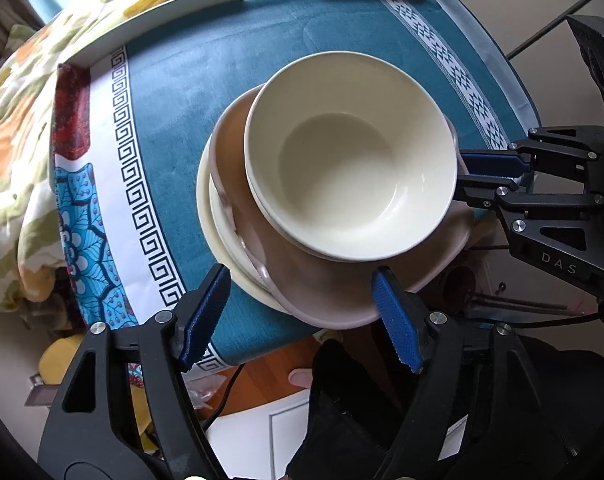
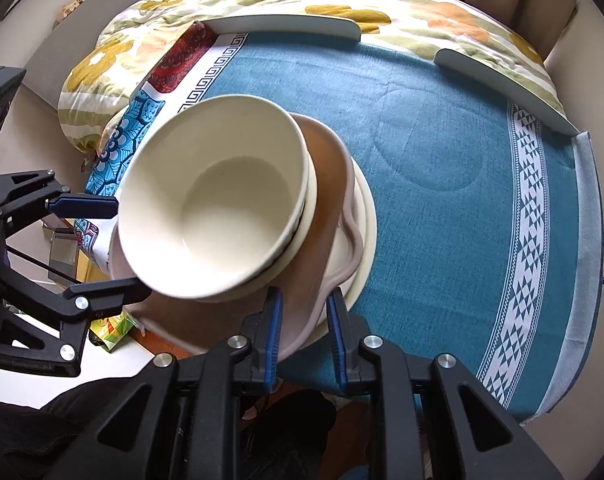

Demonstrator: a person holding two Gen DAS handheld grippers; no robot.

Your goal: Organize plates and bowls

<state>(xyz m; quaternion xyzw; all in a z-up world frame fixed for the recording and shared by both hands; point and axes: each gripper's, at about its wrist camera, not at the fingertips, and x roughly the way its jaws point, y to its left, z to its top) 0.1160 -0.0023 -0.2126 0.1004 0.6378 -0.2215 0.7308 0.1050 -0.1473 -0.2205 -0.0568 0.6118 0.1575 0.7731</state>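
A cream bowl sits nested in a second cream bowl on a pinkish wavy-rimmed plate. That plate lies on a cream plate. The stack rests near the front edge of the teal tablecloth, partly overhanging it. My left gripper hovers open over the stack's near side, its blue pads wide apart and pressing on nothing. My right gripper is shut on the pink plate's rim at the stack's other side.
The teal tablecloth has patterned borders. White raised rails line the table's far edge. A floral quilt lies beyond. Floor and clutter show below the near edge.
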